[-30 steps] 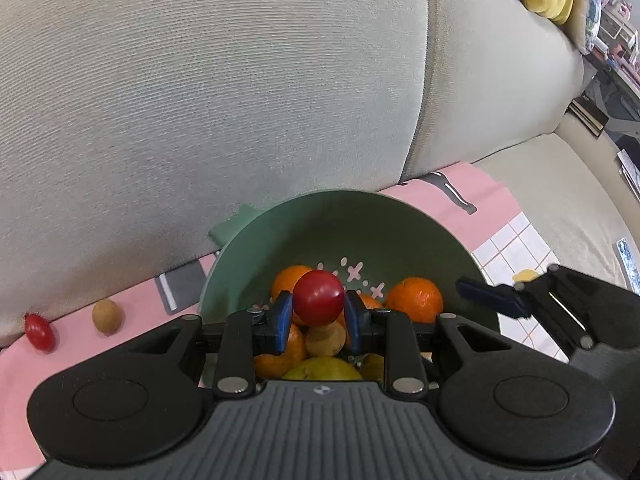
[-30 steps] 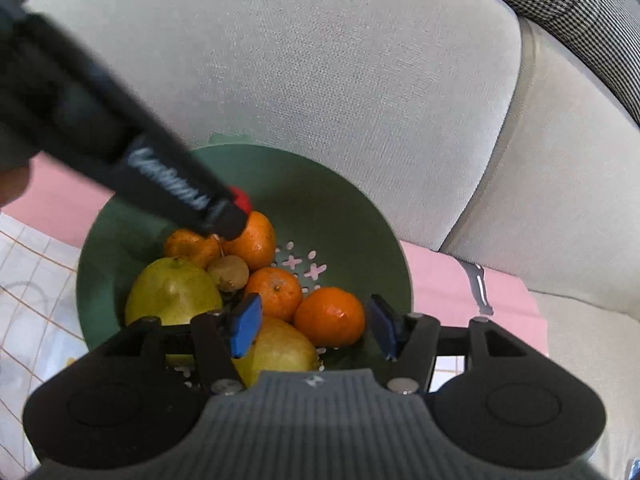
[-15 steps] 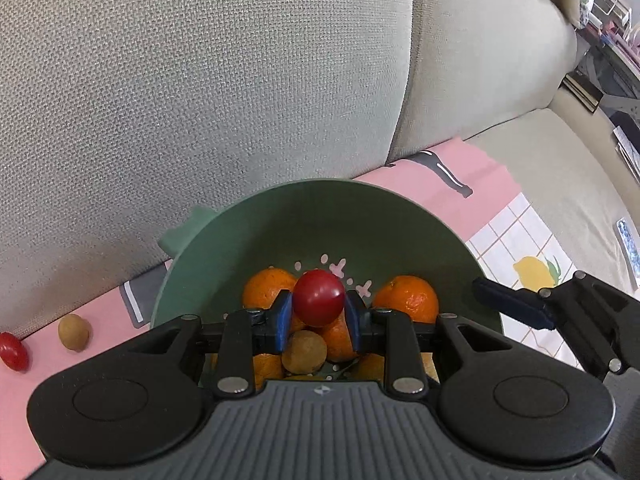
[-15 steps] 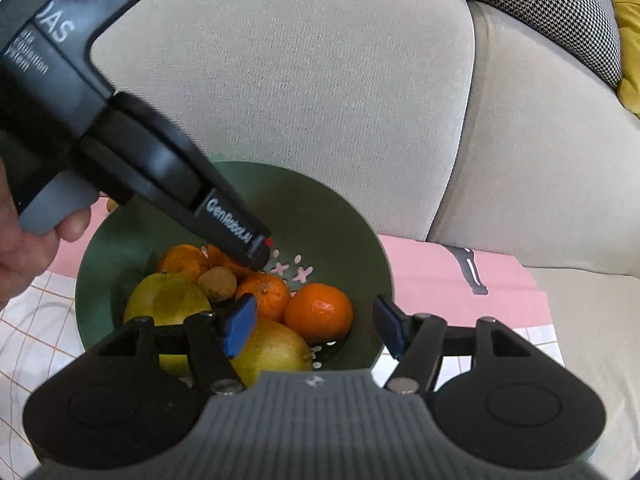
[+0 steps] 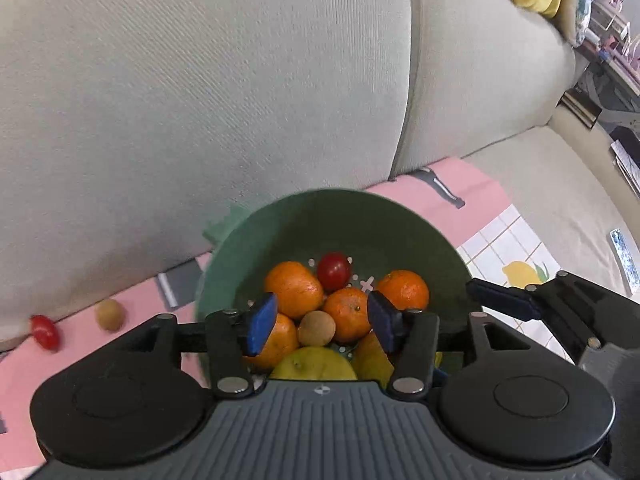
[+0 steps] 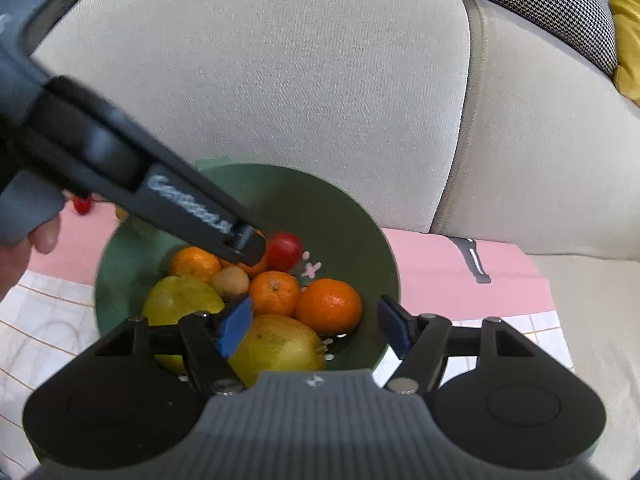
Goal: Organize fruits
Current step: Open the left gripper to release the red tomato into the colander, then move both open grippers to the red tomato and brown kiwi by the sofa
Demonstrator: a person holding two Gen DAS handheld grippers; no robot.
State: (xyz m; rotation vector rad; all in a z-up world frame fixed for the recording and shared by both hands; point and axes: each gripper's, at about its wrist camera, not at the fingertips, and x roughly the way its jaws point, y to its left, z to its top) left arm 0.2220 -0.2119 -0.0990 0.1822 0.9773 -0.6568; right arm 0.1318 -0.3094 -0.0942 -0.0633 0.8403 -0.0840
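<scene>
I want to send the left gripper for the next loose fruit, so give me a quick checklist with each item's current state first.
1. Red tomato lying in the green bowl: ok.
2. Left gripper empty, jaws just opened: ok.
3. Right gripper open and empty: ok.
4. Loose fruit left on the pink mat: not ok; a small brown fruit and a red fruit remain.
5. Room in bowl for both: cannot tell.

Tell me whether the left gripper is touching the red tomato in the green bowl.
Apart. In the left wrist view the left gripper, whose jaws have just been opening, stands open, and the red tomato lies beyond its blue pads, in the green bowl.
</scene>
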